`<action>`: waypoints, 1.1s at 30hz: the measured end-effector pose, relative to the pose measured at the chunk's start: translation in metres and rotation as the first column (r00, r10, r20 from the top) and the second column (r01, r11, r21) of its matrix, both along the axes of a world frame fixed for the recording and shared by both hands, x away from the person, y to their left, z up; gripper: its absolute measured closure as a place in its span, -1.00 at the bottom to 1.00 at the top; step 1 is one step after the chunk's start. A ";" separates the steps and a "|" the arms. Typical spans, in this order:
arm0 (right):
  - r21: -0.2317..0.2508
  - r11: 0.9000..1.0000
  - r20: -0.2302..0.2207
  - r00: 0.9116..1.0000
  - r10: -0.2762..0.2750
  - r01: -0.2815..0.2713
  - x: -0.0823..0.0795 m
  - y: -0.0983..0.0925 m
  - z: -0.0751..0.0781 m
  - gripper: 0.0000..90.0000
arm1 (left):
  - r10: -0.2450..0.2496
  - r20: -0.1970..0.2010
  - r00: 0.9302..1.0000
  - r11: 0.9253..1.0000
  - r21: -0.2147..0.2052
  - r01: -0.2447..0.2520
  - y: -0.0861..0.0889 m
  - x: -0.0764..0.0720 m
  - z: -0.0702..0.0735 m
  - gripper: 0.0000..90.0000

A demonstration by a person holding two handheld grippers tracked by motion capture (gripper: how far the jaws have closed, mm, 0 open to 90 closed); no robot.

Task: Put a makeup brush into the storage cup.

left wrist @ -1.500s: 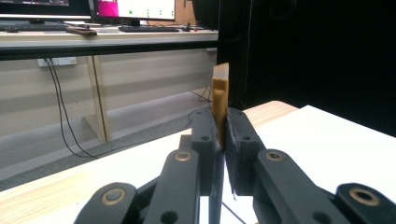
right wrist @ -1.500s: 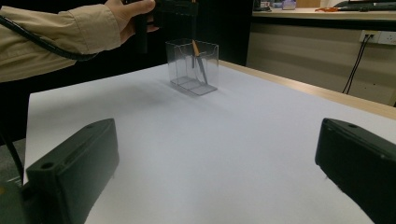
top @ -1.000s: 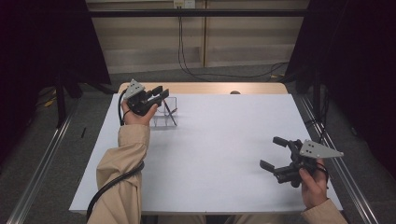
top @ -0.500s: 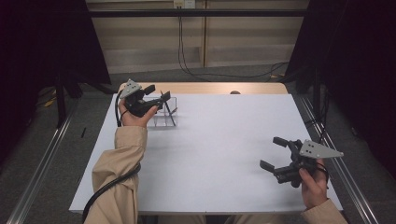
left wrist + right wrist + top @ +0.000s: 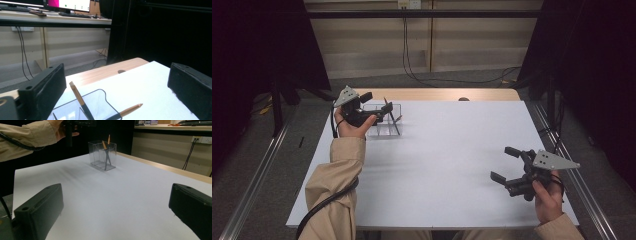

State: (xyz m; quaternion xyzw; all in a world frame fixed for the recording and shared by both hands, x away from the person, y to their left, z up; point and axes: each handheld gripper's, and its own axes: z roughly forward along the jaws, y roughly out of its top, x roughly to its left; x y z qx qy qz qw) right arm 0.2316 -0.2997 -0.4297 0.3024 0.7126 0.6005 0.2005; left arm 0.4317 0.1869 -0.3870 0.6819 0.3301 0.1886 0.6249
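Near right: right gripper (image 5: pixel 503 164) rests low over the white table sheet (image 5: pixel 452 165), jaws apart, nothing between them. Far left: left gripper (image 5: pixel 379 107) hovers above the clear holder (image 5: pixel 384 120); its jaws have just been opening and stand wide, empty. Two pens (image 5: pixel 82 102) lean inside the holder, apparently crossed.

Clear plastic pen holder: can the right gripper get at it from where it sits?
Probably yes: the right gripper is open, with bare white table between it and the clear plastic pen holder, though the left gripper hovers there.
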 end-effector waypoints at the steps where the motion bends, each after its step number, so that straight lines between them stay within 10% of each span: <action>1: 0.000 1.000 -0.001 1.000 0.000 0.000 0.000 0.000 0.000 -1.00 | -0.003 0.008 1.000 1.000 0.006 0.003 0.001 -0.001 0.000 -1.00; 33: -0.006 1.000 -0.001 1.000 -0.006 0.006 -0.003 -0.001 -0.001 -1.00 | -0.103 0.007 0.995 0.995 -0.007 0.103 0.017 -0.031 -0.009 -1.00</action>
